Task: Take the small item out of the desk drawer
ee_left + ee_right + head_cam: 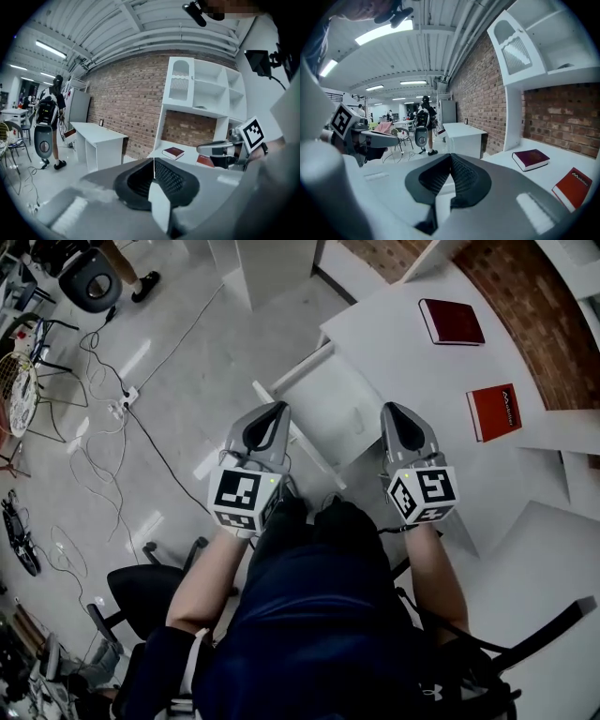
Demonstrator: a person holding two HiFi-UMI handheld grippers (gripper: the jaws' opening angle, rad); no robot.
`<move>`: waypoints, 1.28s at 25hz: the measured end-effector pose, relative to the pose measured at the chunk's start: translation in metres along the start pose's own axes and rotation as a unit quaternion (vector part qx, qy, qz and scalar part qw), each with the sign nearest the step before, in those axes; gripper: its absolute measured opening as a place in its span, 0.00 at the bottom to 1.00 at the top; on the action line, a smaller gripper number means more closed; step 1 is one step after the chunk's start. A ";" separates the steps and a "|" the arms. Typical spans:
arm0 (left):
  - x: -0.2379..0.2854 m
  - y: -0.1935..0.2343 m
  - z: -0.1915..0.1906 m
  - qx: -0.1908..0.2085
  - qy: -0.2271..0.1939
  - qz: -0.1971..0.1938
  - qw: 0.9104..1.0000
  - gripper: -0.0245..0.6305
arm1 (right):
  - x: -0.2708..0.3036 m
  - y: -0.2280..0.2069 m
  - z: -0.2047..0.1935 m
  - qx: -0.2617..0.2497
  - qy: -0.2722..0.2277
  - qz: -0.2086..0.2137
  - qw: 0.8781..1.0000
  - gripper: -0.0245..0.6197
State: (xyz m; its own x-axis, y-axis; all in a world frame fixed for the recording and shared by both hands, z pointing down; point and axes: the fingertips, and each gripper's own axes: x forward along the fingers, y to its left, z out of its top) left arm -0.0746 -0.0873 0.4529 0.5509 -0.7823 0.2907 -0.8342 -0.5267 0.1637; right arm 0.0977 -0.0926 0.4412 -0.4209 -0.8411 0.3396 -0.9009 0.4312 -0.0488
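White bench [403, 352] stood ahead of the seated person, its drawer [292, 367] pulled out toward the floor side, the inside pale and bare-looking. Both bare forearms reached forward side by side above the lap. Left tongs [276, 409] hung over the drawer's near rim and right tongs [395, 411] over the bench edge, each pair pressed together on nothing. A dark red book [451, 322] and a red book [494, 412] lay well apart on the bench. The small item could not be made out in any view
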 end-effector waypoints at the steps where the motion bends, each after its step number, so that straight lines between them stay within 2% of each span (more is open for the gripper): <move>1: 0.004 0.002 -0.007 -0.003 0.009 0.000 1.000 0.05 | 0.007 0.000 -0.008 -0.001 0.013 0.005 1.000 0.05; 6: 0.022 0.004 -0.045 -0.004 0.053 0.009 0.999 0.05 | 0.042 0.005 -0.078 -0.008 0.102 0.045 0.994 0.04; 10: 0.022 -0.002 -0.074 -0.012 0.084 0.018 0.996 0.05 | 0.064 0.003 -0.158 0.004 0.196 0.065 0.979 0.04; 14: 0.023 -0.004 -0.093 -0.019 0.111 0.028 0.993 0.05 | 0.074 -0.010 -0.215 0.029 0.267 0.067 0.961 0.07; 19: 0.032 -0.005 -0.118 -0.029 0.140 0.023 0.990 0.05 | 0.083 -0.027 -0.267 0.027 0.332 0.057 0.941 0.10; 26: 0.033 -0.001 -0.143 -0.053 0.162 0.026 0.985 0.12 | 0.095 -0.044 -0.327 0.011 0.417 0.038 0.908 0.21; 32: 0.022 0.016 -0.157 -0.074 0.174 0.047 0.981 0.18 | 0.107 -0.064 -0.363 -0.003 0.470 -0.008 0.883 0.28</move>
State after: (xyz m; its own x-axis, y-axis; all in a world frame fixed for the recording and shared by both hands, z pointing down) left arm -0.0800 -0.0611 0.6097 0.4509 -0.6506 0.6110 -0.8896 -0.3836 0.2480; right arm 0.1487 -0.0913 0.8214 -0.1315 -0.2066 0.9696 -0.9044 0.4255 -0.0320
